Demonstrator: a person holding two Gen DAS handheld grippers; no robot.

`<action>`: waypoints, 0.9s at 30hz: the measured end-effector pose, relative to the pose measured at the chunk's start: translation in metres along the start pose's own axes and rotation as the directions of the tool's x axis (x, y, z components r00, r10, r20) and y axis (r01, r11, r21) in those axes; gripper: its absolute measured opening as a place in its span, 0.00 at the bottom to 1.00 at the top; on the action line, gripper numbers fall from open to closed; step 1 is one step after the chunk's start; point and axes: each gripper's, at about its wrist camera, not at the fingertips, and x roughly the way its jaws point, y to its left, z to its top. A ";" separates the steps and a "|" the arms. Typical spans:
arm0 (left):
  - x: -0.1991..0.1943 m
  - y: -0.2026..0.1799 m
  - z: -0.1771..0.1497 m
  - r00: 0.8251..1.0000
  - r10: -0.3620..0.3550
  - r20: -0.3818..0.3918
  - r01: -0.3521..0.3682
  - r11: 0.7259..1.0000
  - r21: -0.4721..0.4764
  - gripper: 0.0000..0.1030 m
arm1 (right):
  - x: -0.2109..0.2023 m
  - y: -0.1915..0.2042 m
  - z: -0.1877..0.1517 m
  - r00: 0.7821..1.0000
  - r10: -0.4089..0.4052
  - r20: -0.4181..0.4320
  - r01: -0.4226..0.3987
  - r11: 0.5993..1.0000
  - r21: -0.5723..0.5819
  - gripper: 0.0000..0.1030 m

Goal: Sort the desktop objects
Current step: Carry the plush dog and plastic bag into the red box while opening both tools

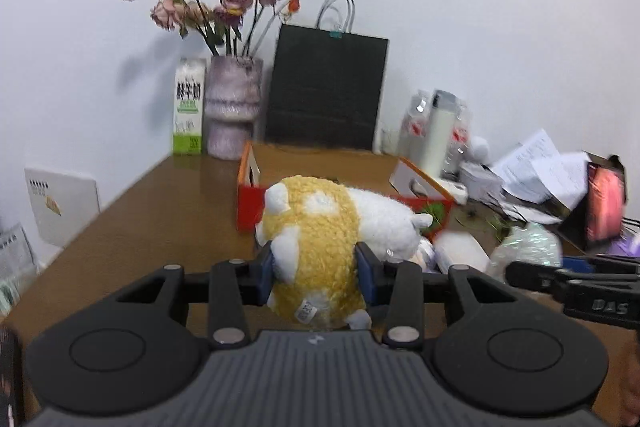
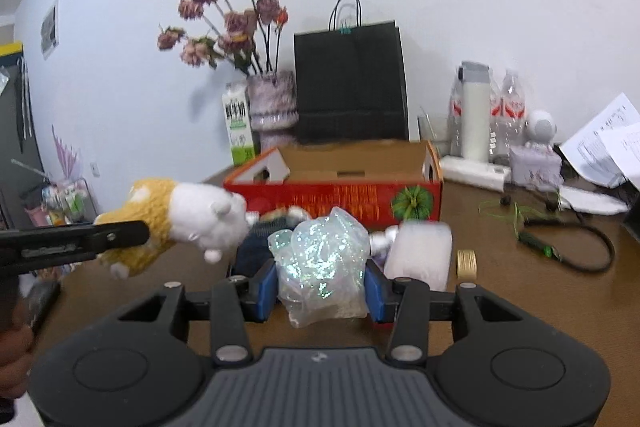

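Observation:
My left gripper is shut on a yellow and white plush toy and holds it above the brown desk, in front of an open red cardboard box. The toy also shows in the right wrist view, left of the box. My right gripper is shut on a crumpled iridescent plastic bag. A white soft block, a small gold tape roll and a dark blue item lie in front of the box.
A vase of dried roses, a milk carton and a black paper bag stand by the wall. Bottles, a white robot figure, loose papers and a black cable crowd the desk's right side.

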 end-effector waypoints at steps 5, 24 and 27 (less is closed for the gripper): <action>0.042 0.005 0.033 1.000 -0.014 0.013 0.014 1.000 -0.028 0.40 | 0.036 -0.012 0.041 1.000 -0.012 0.025 0.012 1.000 -0.008 0.42; 0.352 0.037 0.123 0.928 0.143 -0.344 -0.115 0.988 0.100 0.41 | 0.368 -0.088 0.171 0.919 -0.164 -0.359 0.172 0.985 -0.011 0.42; 0.372 0.040 0.120 0.914 0.150 -0.377 -0.149 0.988 0.031 0.44 | 0.404 -0.088 0.162 0.891 -0.203 -0.407 0.194 0.979 -0.062 0.43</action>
